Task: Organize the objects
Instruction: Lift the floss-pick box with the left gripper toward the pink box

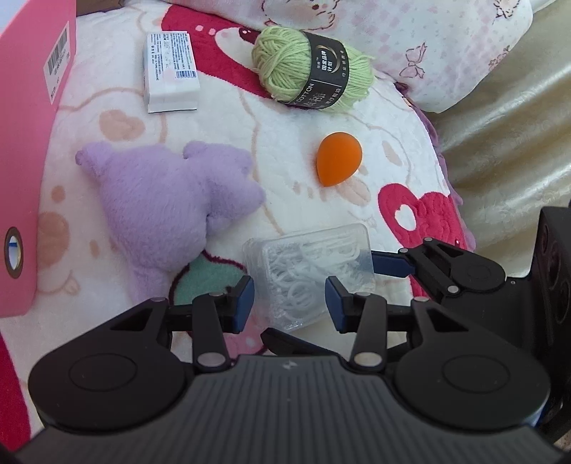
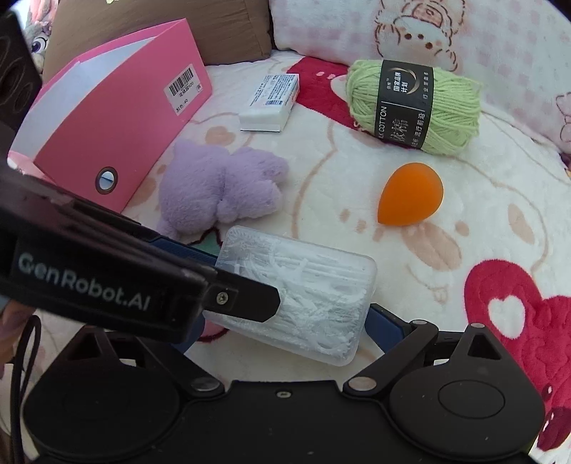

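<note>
A clear plastic box of white floss picks (image 1: 314, 271) (image 2: 303, 296) sits on the patterned blanket between both grippers. My left gripper (image 1: 289, 303) is open, one finger on each side of the box's near end. My right gripper (image 2: 285, 321) holds the box from its side; its blue fingers (image 1: 389, 264) press the box's ends. A purple plush toy (image 1: 160, 210) (image 2: 217, 185), an orange egg-shaped sponge (image 1: 339, 159) (image 2: 412, 194), a green yarn ball (image 1: 310, 69) (image 2: 414, 107) and a white packet (image 1: 171, 71) (image 2: 271, 101) lie beyond.
A pink file box (image 1: 32, 142) (image 2: 110, 117) stands open at the left. A pillow (image 1: 410, 43) (image 2: 428, 32) lies at the back. The blanket's edge (image 1: 449, 185) drops to a cream sheet on the right.
</note>
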### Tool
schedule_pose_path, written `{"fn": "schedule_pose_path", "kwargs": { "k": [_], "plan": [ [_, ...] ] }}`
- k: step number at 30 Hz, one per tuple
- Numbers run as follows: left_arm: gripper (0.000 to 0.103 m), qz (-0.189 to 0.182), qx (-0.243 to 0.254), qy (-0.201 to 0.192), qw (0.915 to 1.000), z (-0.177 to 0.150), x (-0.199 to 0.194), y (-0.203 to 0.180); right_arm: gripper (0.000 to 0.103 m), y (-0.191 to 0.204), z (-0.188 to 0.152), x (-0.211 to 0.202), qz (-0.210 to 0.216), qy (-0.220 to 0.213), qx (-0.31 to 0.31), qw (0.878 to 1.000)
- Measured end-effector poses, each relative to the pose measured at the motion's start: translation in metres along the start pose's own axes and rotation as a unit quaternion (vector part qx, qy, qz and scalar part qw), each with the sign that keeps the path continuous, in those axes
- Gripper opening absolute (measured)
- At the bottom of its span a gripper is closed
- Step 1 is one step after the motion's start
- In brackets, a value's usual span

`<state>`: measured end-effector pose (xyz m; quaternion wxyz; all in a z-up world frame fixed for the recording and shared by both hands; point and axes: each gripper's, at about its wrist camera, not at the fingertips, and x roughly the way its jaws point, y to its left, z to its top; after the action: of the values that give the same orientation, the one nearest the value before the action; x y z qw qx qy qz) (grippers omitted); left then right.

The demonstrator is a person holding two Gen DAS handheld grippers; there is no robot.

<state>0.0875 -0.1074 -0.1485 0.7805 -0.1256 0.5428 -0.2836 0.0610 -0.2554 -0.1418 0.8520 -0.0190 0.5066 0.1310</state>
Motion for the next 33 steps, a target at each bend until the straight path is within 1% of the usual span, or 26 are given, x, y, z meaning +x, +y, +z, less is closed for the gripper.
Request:
{"fn": "schedule_pose_path", "kwargs": {
  "k": [8,15,20,24,28,33],
  "plan": [
    [0.040,-0.018,0.011,-0.007,0.9997,-0.011,-0.030,0.000,0.098,0.016,-0.001,-0.024,0.012,-0.009,-0.011,1.000],
    [0.040,-0.012,0.024,-0.031,0.9991,-0.018,-0.061,-0.003,0.098,0.029,0.003,-0.043,0.030,-0.021,-0.002,0.999],
    [0.040,-0.016,0.016,-0.041,0.9989,-0.024,-0.077,-0.001,0.098,0.036,0.004,-0.053,0.046,-0.015,-0.005,0.999],
    [0.040,-0.020,0.020,-0.047,0.9985,-0.033,-0.090,-0.002,0.098,0.040,0.005,-0.061,0.065,-0.016,-0.015,0.998],
    [0.040,-0.025,0.015,-0.052,0.9982,-0.040,-0.102,0.000,0.098,0.046,0.004,-0.068,0.073,-0.021,-0.033,0.997],
    [0.040,-0.031,0.015,-0.066,0.9973,-0.045,-0.118,0.001,0.098,0.054,0.002,-0.073,0.081,-0.022,-0.039,0.996]
  ]
}}
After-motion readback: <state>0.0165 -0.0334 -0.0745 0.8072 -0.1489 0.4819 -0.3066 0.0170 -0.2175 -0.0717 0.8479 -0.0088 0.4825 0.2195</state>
